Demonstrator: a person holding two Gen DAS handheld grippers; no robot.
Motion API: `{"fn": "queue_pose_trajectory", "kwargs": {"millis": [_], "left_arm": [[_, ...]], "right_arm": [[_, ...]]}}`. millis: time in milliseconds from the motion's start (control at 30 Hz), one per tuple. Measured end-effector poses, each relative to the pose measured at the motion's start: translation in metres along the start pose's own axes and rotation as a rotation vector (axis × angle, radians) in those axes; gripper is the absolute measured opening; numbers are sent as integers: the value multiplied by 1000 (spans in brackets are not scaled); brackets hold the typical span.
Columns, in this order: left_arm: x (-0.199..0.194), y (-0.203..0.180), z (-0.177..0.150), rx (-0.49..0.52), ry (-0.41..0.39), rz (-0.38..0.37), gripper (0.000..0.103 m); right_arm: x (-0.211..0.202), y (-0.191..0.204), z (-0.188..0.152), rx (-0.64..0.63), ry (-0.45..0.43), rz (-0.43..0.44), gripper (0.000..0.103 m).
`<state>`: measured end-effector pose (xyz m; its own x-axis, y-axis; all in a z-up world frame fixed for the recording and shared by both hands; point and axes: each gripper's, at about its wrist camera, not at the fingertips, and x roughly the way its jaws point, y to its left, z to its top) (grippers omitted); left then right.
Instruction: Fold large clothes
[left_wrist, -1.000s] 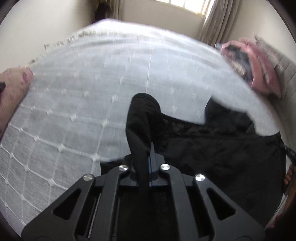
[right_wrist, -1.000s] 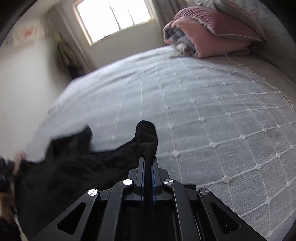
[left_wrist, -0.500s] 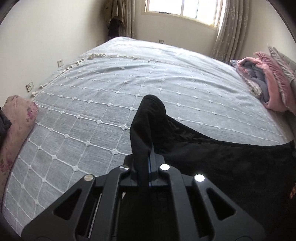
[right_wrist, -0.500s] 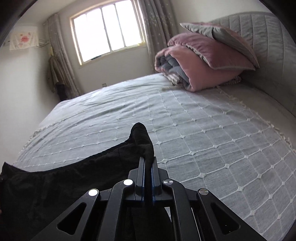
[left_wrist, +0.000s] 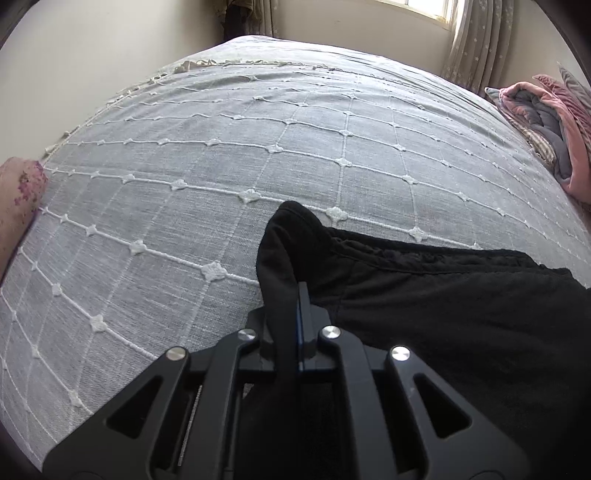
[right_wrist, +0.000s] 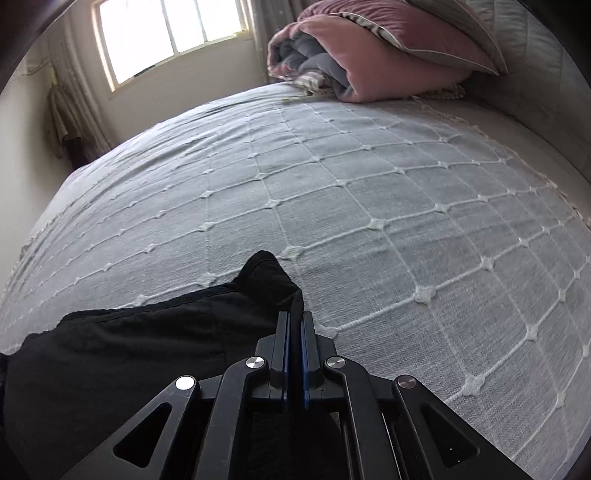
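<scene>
Left wrist view, left to right: floral pink cushion at the bed's left edge, then wide bare grey bedspread with white stitched grid, its fringed edge near the wall at left and far side. The left gripper has its fingers pinched on a corner of the black garment, fabric bunched up over the tips; the jaws are easing open slightly but cloth still sits pressed between them. The garment's top hem runs rightward from that corner, lying on the bed toward the right edge of the frame. Folded pink-grey duvet at far right, well apart from the garment. Right wrist view, left to right: the black garment spreads at lower left, hem rising to the right gripper, fingers clenched on the other corner. Right of it, open bedspread out to the fringed edge. Pink duvet and pillow stacked at top, far from the garment.
</scene>
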<state>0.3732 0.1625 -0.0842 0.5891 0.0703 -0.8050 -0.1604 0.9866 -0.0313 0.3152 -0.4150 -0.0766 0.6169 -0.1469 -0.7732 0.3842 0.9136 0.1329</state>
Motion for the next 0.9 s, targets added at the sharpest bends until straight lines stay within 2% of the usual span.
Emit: {"fn": "queue_pose_trajectory", "kwargs": {"millis": [33,100,133,167,200,267,333,367,433,500,567,600,667,767,833,900], "left_arm": [[2,1,-2,-5,5,2,11],[7,1,-4,-10,22,-1,21],[10,2,-4,-15,28,1,22],[10,4,-3,-21,30,0,29],[10,6,-2,-35,36,0,41],[7,12,3,-53,59,-20,53],[-16,31,9,-131,57,-80,53],[-34,42,9,-178,30,-126,54],[-67,61,7,-236,-12,-191,61],[-106,78,-6,-271,-32,-171,64],[-133,82,-23,-267,-29,-169,64],[-149,83,-35,-262,-28,-193,64],[-182,79,-69,-256,-31,-230,64],[-217,68,-114,-216,-39,-310,64],[-232,61,-139,-203,-39,-328,64],[-241,59,-156,-199,-46,-338,64]], "right_arm": [[2,1,-1,-4,7,-27,4],[5,4,-2,-18,19,-57,5],[7,7,-2,-30,26,-79,5],[8,9,-2,-41,28,-93,6],[9,12,-2,-54,32,-105,10],[9,12,1,-61,41,-121,20],[2,6,7,-51,96,-117,40],[-10,2,8,-32,93,-92,45],[-56,-9,5,23,-4,-34,68],[-103,-21,-9,61,-69,6,80],[-132,-30,-27,83,-58,59,80],[-148,-33,-40,84,-32,111,80],[-170,-34,-64,61,-7,159,79],[-211,-21,-115,-61,-39,225,59],[-231,-12,-152,-135,-41,271,34],[-243,-11,-185,-141,-39,309,31]]}}
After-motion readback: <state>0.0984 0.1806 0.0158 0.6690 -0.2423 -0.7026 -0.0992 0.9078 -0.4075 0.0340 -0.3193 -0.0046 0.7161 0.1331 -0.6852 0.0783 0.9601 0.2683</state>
